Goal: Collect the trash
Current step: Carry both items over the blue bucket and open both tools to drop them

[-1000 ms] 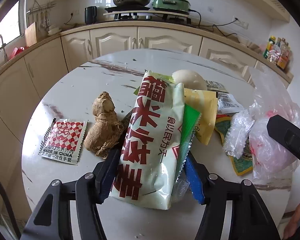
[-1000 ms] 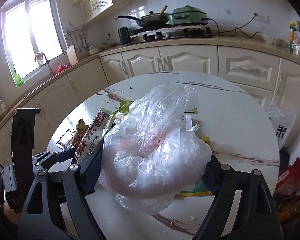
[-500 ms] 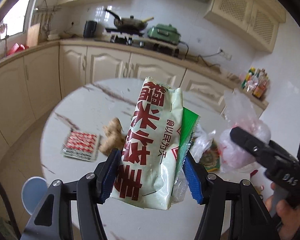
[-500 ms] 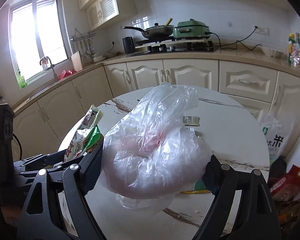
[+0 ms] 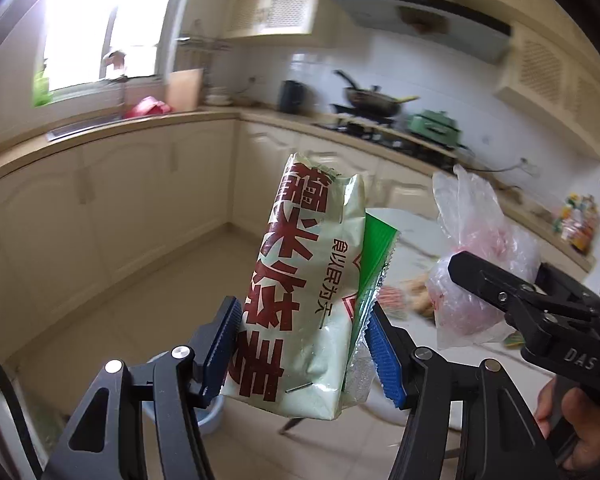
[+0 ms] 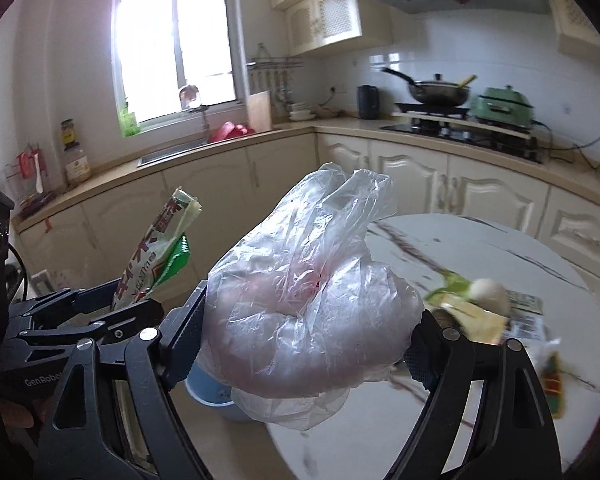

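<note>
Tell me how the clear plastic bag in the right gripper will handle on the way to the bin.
The plastic bag is probably floppy: it bulges and creases between the right gripper pads. Likely light, since the thin film holds its crumpled shape. It may slip, as loose film hangs below the grip.

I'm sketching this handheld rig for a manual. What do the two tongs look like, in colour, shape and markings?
Both are black, with angular arms with cut-outs and silver pivot screws. The left tongs carry ribbed blue pads. The right tongs have dark pads; seen from the left camera, their body shows white letters "DAS". In the right camera's view the left tool's body reads "GenRobo", cut off.
</note>
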The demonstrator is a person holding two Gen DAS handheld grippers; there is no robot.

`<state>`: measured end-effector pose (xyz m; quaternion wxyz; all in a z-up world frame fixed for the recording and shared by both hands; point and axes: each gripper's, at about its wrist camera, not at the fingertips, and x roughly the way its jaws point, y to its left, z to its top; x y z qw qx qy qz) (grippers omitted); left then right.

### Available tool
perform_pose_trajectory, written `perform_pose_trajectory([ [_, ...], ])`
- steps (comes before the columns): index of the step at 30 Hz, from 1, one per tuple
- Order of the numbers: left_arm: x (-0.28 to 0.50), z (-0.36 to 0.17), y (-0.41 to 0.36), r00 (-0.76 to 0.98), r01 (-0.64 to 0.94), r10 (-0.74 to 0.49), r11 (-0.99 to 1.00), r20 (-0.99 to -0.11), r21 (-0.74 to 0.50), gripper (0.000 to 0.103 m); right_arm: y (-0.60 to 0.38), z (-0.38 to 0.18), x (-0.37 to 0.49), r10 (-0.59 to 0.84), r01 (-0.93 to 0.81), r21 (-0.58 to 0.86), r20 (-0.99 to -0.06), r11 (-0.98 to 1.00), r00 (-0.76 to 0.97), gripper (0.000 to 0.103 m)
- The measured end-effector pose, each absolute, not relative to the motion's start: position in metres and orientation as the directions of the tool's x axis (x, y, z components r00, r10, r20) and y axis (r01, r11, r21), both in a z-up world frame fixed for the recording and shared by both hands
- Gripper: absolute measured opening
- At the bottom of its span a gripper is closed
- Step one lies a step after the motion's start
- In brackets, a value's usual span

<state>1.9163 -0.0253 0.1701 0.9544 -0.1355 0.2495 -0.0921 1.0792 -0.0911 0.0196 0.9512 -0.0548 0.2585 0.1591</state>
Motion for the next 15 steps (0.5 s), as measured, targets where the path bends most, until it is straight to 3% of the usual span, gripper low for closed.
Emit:
perform_pose_trajectory([
  [6, 1.859, 0.107, 0.064, 0.809, -0.101, -0.074, 0.96, -0.583, -0.262, 0.058, 0.034, -0.056, 1.142, 0.38, -0.512, -0.026, -0.637, 0.859, 0.67, 0.083],
  [15, 1.812, -0.06, 0.148, 0.619, -0.201, -0.147, 0.92, -0.771, -0.336, 0.058, 0.118, -0.253, 1.263, 0.35, -0.526, 0.102, -0.849, 0.844, 0.396, 0.083],
])
